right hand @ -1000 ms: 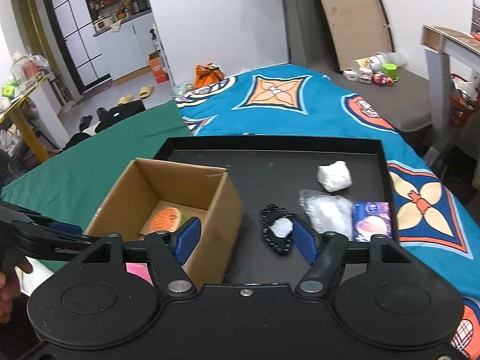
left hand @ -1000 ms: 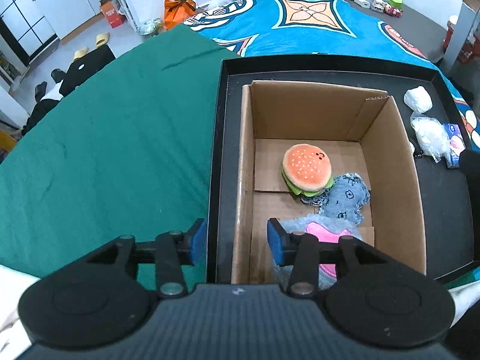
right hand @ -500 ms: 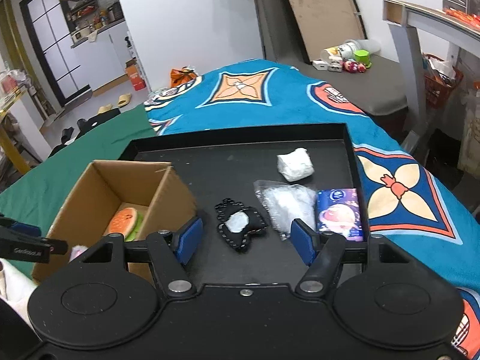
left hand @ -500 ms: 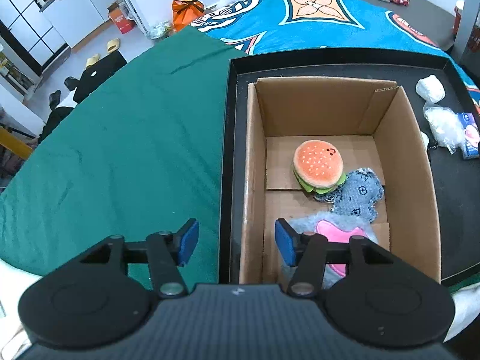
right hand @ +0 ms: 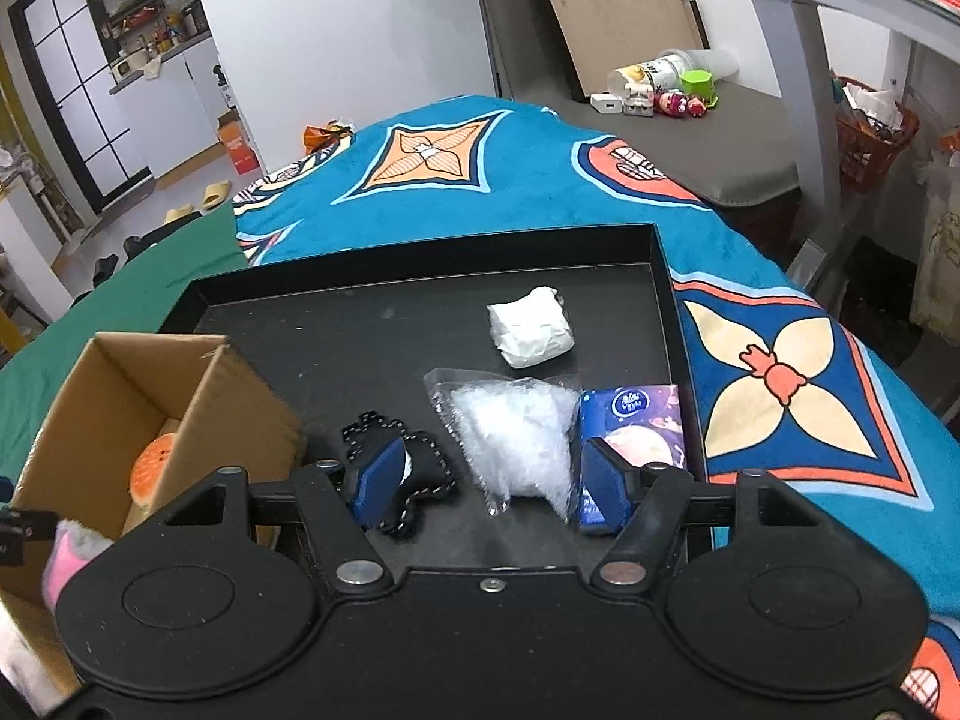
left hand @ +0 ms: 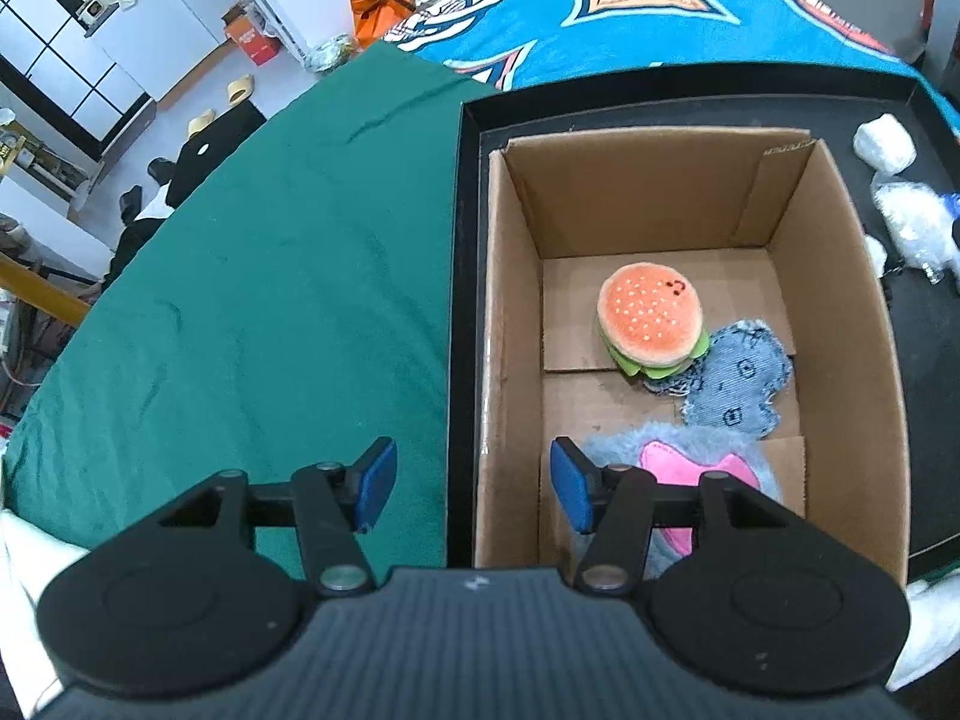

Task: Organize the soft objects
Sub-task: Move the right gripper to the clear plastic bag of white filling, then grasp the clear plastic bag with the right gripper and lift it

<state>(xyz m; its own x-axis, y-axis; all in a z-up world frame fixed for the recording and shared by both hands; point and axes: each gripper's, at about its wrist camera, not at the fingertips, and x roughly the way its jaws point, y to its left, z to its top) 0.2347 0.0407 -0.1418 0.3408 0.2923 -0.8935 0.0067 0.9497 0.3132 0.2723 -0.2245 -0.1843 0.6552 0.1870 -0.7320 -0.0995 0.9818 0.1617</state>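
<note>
On the left of a black tray, a cardboard box holds a plush burger, a denim piece and a grey-and-pink fluffy toy. The left gripper straddles the box's left wall, fingers having just spread, pinching nothing. Further right, the right gripper hovers with fingers spread over a clear bag of white stuffing, between a black pouch and a blue packet.

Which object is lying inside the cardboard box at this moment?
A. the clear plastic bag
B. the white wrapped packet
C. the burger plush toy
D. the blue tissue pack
C: the burger plush toy lies on the floor of the cardboard box, while the packet, the bag and the tissue pack lie outside it on the black tray.
</note>
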